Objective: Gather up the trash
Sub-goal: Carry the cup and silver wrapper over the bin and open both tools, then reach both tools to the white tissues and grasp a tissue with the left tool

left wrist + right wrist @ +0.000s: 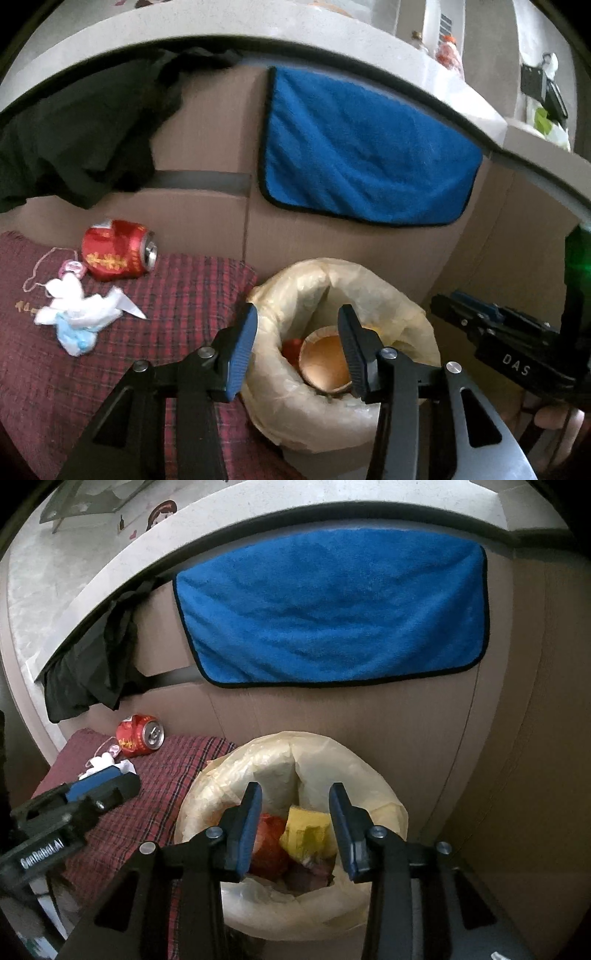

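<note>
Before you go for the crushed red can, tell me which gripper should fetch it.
Probably the left. The left gripper is open and empty beside the plaid cloth where the red can lies; the right gripper hangs over the bin, farther away.

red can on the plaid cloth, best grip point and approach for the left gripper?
Judging by its pose, grip the red can across its dented round body, near the middle. It lies on its side on the plaid cloth, top facing right, so come from above with fingers either side of the body. The left gripper is open and empty over the bin.
</note>
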`<act>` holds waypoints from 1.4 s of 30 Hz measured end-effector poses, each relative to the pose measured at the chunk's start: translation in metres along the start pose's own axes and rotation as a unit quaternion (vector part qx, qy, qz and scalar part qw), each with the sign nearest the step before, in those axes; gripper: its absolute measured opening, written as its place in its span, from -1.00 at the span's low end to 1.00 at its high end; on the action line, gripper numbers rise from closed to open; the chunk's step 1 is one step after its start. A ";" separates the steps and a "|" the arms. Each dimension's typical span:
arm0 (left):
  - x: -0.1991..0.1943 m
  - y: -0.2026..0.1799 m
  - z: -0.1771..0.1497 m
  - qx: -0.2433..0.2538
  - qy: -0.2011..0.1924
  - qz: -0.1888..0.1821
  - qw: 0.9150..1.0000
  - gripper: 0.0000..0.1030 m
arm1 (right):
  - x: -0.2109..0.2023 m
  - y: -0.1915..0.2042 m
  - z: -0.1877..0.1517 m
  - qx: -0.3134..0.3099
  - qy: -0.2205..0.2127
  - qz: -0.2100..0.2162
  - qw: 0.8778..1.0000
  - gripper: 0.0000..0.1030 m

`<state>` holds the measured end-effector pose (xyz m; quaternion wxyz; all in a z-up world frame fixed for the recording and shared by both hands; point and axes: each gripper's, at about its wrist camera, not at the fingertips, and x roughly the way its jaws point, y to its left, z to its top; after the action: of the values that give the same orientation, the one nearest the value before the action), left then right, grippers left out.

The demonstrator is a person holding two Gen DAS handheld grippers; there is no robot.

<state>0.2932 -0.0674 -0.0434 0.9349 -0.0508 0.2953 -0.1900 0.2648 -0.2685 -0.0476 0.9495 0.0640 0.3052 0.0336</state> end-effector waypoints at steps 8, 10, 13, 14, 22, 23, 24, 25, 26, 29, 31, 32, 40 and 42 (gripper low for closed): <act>-0.049 0.064 0.015 -0.005 -0.041 0.053 0.998 -0.05 | -0.014 0.021 0.012 -0.008 -0.016 0.016 1.000 -0.30; -0.058 0.088 0.016 -0.016 -0.047 0.069 0.996 -0.02 | -0.015 0.030 0.014 -0.014 -0.020 0.023 0.999 -0.30; -0.067 0.137 0.015 -0.057 -0.043 0.085 0.994 0.02 | -0.013 0.049 0.017 -0.026 -0.025 0.042 0.998 -0.30; -0.068 0.156 0.014 -0.074 -0.038 0.085 0.993 0.03 | -0.010 0.057 0.018 -0.032 -0.025 0.047 0.998 -0.30; -0.035 0.247 -0.003 -0.177 0.015 0.089 0.980 0.09 | 0.031 0.117 0.010 -0.073 0.004 0.078 0.994 -0.30; -0.027 0.252 -0.003 -0.183 0.021 0.083 0.979 0.09 | 0.036 0.121 0.009 -0.075 0.008 0.080 0.994 -0.30; -0.017 0.256 -0.002 -0.186 0.029 0.078 0.979 0.09 | 0.044 0.127 0.008 -0.079 0.017 0.084 0.993 -0.30; -0.005 0.259 0.000 -0.183 0.040 0.079 0.979 0.09 | 0.050 0.132 0.006 -0.082 0.024 0.085 0.993 -0.30; 0.000 0.260 0.001 -0.179 0.045 0.080 0.980 0.09 | 0.056 0.135 0.005 -0.083 0.029 0.086 0.992 -0.30; 0.024 0.261 0.000 -0.167 0.074 0.078 0.980 0.09 | 0.066 0.143 0.002 -0.085 0.041 0.087 0.992 -0.30; 0.039 0.265 -0.007 -0.176 0.112 0.070 0.975 0.08 | 0.073 0.148 0.002 -0.088 0.049 0.084 0.991 -0.30; 0.041 0.265 -0.009 -0.182 0.113 0.061 0.975 0.06 | 0.076 0.150 0.002 -0.089 0.053 0.082 0.991 -0.30; -0.011 0.272 -0.014 -0.136 0.080 0.068 0.985 -0.69 | 0.092 0.188 0.008 -0.120 0.060 0.093 0.987 -0.30; -0.031 0.279 -0.017 -0.131 0.066 0.071 0.987 -0.70 | 0.097 0.202 0.011 -0.125 0.062 0.103 0.985 -0.30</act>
<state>0.3508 0.2026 -0.0987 0.9097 -0.1386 0.3820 -0.0856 0.3454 -0.0597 -0.0659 0.9206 -0.0264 0.3489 0.1734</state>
